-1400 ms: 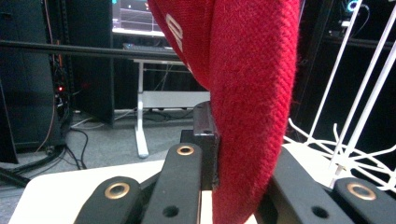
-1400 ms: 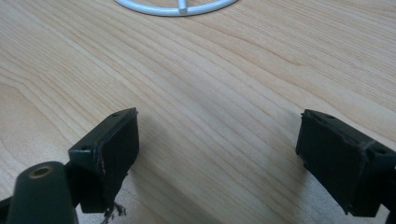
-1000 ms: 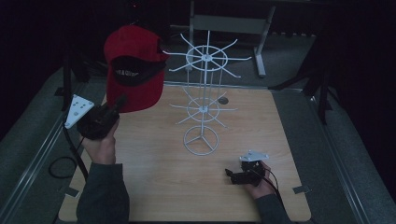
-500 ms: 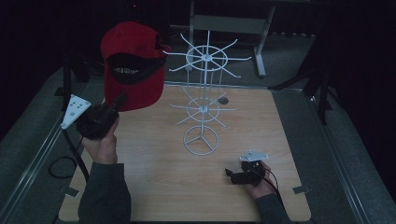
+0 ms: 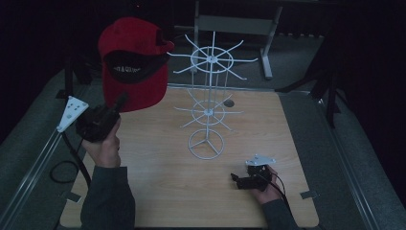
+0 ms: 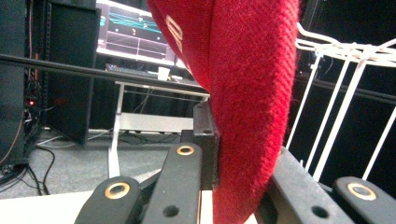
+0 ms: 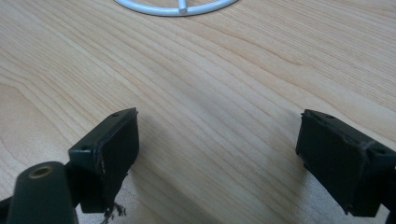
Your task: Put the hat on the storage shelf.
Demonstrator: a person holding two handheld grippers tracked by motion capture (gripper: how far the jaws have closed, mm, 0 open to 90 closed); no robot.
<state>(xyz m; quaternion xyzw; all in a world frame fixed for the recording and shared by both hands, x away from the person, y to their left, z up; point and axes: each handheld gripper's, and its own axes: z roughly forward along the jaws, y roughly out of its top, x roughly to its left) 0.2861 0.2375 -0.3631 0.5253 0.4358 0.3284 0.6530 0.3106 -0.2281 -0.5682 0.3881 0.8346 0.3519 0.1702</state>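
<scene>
Left gripper [image 5: 117, 103] pinches red cap [image 5: 131, 57] by its rim; soft, light, floppy above it. Right gripper [image 7: 219, 149] wide open, empty.

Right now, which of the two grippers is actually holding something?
The left gripper, raised at the table's left, clamps the red cap; the right gripper rests open on the table.
</scene>
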